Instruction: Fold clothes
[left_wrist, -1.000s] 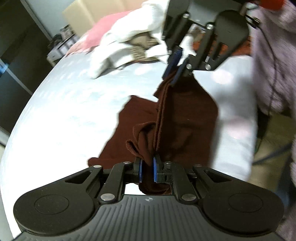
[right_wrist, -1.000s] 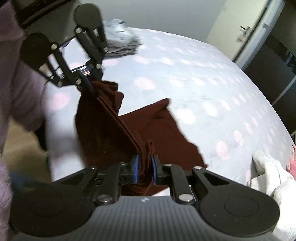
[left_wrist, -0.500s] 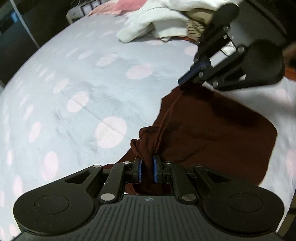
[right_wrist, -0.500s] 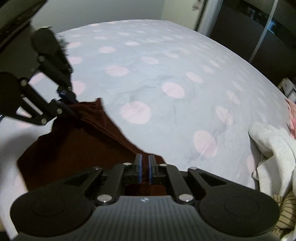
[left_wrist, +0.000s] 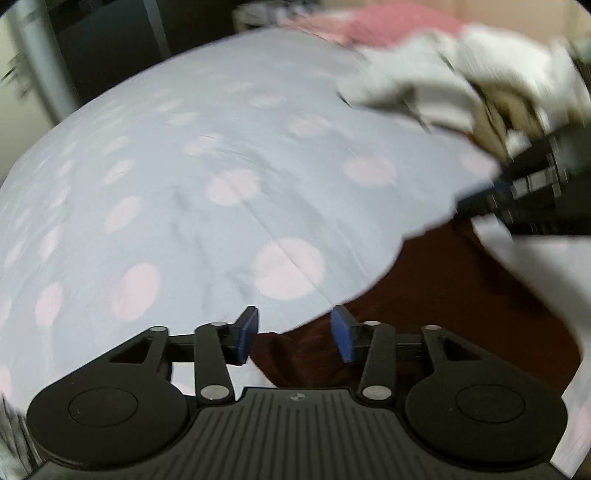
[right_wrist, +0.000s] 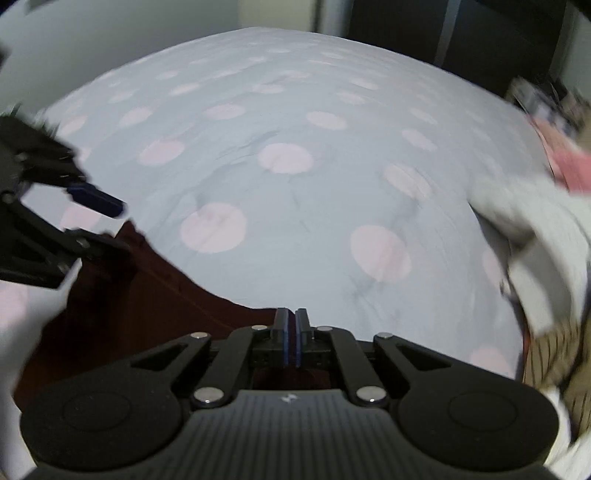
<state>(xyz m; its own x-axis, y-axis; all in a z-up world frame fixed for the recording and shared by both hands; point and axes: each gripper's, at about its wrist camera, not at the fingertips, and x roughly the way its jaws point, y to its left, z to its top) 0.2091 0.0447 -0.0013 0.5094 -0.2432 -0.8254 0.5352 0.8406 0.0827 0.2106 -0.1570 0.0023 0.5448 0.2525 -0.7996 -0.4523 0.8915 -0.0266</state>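
Observation:
A dark maroon garment (left_wrist: 454, 295) lies flat on the spotted bed sheet (left_wrist: 221, 184); it also shows in the right wrist view (right_wrist: 129, 302). My left gripper (left_wrist: 294, 334) is open, its blue pads apart just over the garment's near edge, holding nothing. It also shows at the left of the right wrist view (right_wrist: 92, 218), above the garment's corner. My right gripper (right_wrist: 290, 341) has its pads pressed together at the garment's edge; whether cloth sits between them is hidden. It appears blurred in the left wrist view (left_wrist: 491, 199).
A heap of white, beige and striped clothes (left_wrist: 461, 85) lies at the far right of the bed, with pink fabric (left_wrist: 388, 26) behind it. The heap also shows at the right in the right wrist view (right_wrist: 535, 236). Dark wardrobe doors (right_wrist: 461, 33) stand beyond the bed.
My left gripper has opened and let go of the maroon garment. Both grippers have lowered toward the bed, and the garment now lies flat on the sheet.

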